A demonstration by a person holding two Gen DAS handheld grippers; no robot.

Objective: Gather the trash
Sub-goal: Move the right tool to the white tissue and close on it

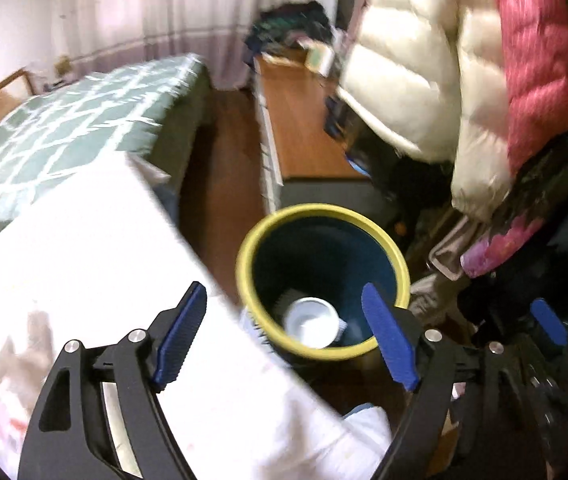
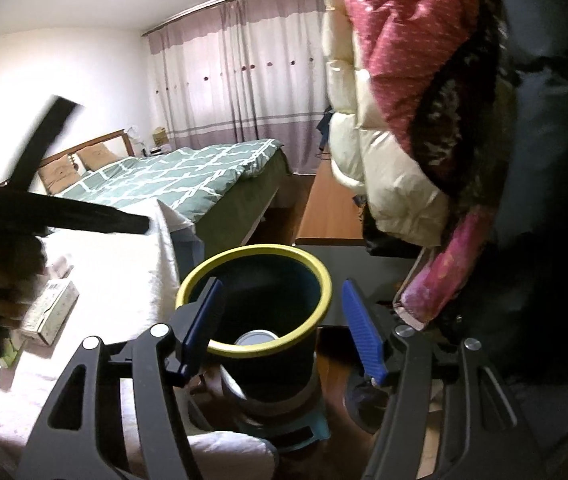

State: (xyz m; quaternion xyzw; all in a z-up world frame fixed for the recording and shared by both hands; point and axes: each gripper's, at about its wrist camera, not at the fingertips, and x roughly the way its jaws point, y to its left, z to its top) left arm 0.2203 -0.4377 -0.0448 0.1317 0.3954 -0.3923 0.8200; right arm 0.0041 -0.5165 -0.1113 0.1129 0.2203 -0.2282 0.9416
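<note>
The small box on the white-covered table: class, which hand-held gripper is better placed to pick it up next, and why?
Probably the left hand-held gripper: open, empty and over the white table, nearest the small box. The right hand-held gripper hangs open over the bin, away from the table.

Readable text: none.
Print is seen on the small carton (image 2: 49, 312) lying on the white cloth in the right wrist view, but it is too blurred and small to be read. No label or marking is made out on the yellow-rimmed bin (image 1: 322, 236) in either view.
</note>
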